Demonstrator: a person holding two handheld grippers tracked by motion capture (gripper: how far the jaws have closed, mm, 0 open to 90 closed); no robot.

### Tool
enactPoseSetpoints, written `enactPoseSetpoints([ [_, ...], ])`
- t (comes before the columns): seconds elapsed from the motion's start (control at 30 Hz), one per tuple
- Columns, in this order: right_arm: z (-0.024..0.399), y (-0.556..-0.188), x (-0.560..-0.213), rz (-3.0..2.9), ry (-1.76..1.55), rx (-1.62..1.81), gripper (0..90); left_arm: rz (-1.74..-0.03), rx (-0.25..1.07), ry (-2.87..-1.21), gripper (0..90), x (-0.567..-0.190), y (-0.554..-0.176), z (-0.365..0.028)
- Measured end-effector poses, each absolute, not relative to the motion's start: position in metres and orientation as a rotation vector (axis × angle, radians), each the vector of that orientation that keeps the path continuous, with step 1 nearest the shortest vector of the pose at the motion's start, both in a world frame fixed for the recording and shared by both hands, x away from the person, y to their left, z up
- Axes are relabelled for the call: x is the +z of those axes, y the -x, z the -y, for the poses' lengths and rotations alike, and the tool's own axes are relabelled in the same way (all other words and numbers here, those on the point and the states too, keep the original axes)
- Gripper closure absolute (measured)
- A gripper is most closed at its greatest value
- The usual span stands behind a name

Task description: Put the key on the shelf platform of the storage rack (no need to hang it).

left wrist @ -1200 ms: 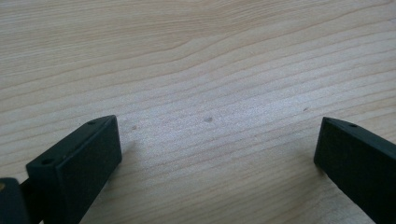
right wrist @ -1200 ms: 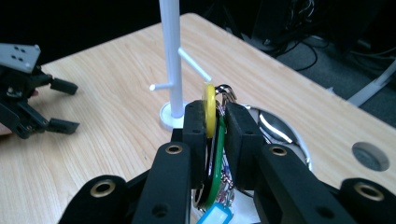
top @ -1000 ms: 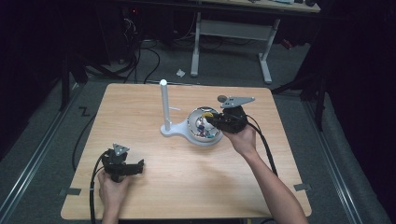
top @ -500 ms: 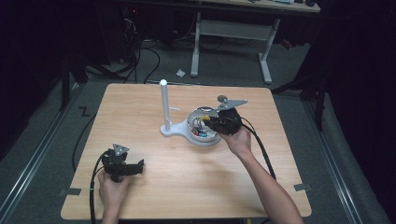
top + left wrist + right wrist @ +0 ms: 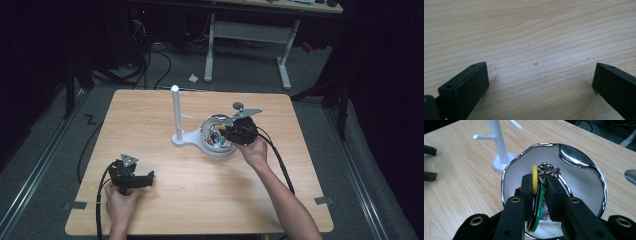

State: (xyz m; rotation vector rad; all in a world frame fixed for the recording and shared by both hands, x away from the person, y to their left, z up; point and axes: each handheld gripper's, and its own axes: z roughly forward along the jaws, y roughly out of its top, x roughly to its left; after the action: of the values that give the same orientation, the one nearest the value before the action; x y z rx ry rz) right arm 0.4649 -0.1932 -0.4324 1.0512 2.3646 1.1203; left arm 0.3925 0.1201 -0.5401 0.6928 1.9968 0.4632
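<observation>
Right gripper [image 5: 539, 192] clamped on bunch of colored key tags [image 5: 537, 195] with rings, yellow and green tags between pads. Lower than second ago, now down inside shiny bowl [image 5: 584, 185]. Tags likely about to lift toward white peg stand [image 5: 499, 145]. Left gripper [image 5: 540, 77] parted wide, idle on wooden table [image 5: 536, 30].

The table [image 5: 165, 200] is showing pale wood with fine darker grain lines. The bowl [image 5: 584, 177] is looking white inside with a shiny chrome rim. The key tags [image 5: 537, 195] are showing yellow, green and black. The stand [image 5: 176, 112] is appearing white, and both grippers' jaws are looking black.
</observation>
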Motion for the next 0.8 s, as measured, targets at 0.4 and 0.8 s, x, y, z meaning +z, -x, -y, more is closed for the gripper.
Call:
enactPoseSetpoints([
  [0.4,0.191,-0.473,-0.448,-2.376,-1.109,1.057,69.0,-1.996,0.462,-0.693,1.0,-0.540,-0.392,-0.120],
  [0.8,0.200,-0.462,-0.442,-2.294,-1.124,1.095,50.3,-1.996,0.462,-0.694,1.0,-0.540,-0.392,-0.120],
])
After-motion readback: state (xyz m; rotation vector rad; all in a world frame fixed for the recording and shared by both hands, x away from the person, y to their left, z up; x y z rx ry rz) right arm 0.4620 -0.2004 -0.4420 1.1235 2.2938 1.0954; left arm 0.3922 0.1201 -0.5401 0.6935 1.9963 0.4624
